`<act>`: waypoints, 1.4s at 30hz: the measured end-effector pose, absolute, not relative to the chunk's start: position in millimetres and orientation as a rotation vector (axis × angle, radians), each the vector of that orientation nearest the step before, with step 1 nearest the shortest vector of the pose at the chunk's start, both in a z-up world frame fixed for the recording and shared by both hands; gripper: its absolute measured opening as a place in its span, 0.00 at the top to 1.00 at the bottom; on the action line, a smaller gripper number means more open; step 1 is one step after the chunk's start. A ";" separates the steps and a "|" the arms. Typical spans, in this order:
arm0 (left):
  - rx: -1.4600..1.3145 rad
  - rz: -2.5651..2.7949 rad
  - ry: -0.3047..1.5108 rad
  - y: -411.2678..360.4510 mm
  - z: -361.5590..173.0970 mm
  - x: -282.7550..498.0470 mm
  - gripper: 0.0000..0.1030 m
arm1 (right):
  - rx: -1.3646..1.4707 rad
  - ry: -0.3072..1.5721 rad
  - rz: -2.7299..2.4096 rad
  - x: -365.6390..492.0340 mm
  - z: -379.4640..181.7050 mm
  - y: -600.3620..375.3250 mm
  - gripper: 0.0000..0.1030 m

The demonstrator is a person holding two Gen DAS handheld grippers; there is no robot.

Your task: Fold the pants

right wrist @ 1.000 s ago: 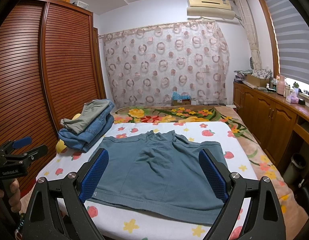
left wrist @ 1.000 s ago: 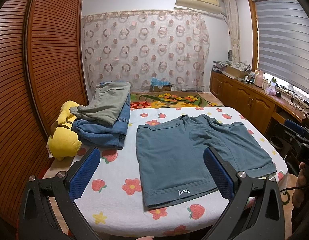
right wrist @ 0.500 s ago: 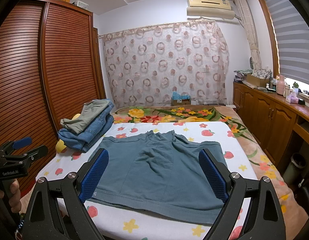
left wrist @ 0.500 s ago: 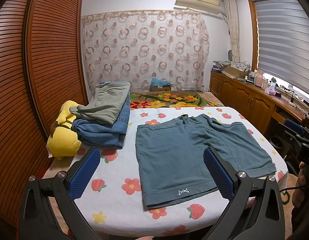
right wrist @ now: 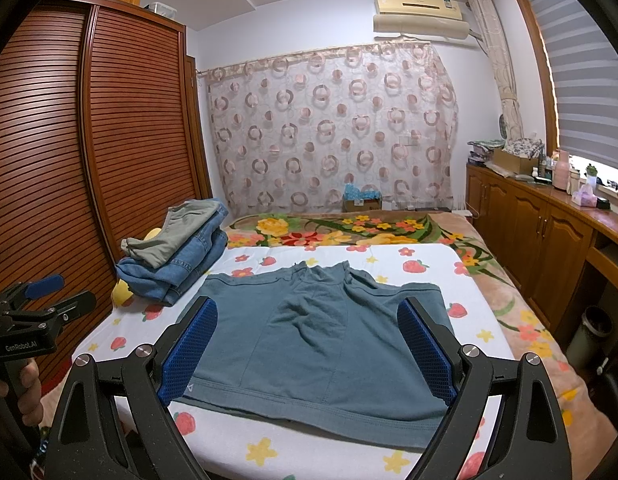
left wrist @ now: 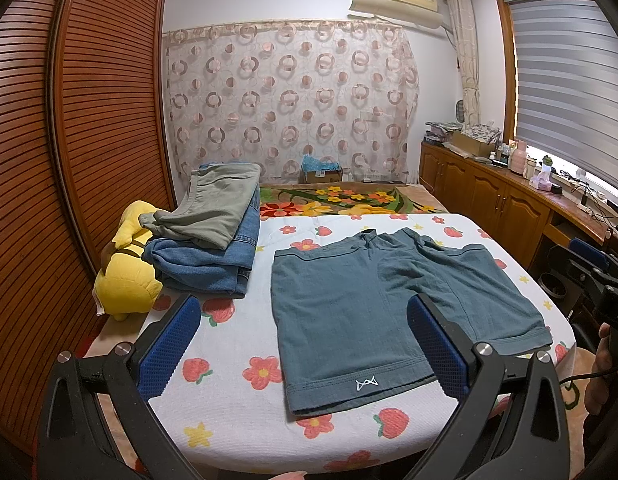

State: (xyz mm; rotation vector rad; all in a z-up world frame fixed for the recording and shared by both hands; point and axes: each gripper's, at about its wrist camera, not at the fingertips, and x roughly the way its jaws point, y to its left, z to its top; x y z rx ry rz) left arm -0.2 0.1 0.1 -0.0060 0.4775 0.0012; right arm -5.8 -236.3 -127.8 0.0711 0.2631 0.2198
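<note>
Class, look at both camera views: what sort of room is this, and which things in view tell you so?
Most likely a home bedroom: a bed in a flower-print sheet, a slatted wooden wardrobe beside it, and a wall air conditioner above a curtain.

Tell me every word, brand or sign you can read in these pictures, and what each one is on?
"GenRobot.AI": white lettering on the black body of the left gripper, seen from the right wrist view.
"DA", cut off at the frame edge: on the right gripper, seen from the left wrist view.
White zigzag logo, no letters: on the hem of the blue-grey shorts.
Air conditioner badge: too small to read.
Label on the cardboard box: too blurred to read.
</note>
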 end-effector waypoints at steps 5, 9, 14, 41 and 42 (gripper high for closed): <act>-0.005 0.002 0.477 0.1 0.1 -0.2 0.00 | 0.072 0.263 0.221 -4.5 -127.2 -236.7 0.10; -0.006 0.003 0.478 0.1 0.1 -0.2 0.00 | 0.071 0.263 0.221 -4.8 -127.2 -236.6 0.10; -0.005 0.002 0.478 0.2 0.1 -0.2 0.00 | 0.072 0.263 0.221 -4.7 -127.2 -236.6 0.10; -0.024 -0.041 0.636 6.6 -56.2 24.6 0.00 | 0.070 0.346 0.197 12.1 -139.9 -243.4 0.10; -0.024 -0.045 0.643 7.2 -59.0 27.1 0.00 | 0.067 0.356 0.196 14.2 -142.1 -243.5 0.10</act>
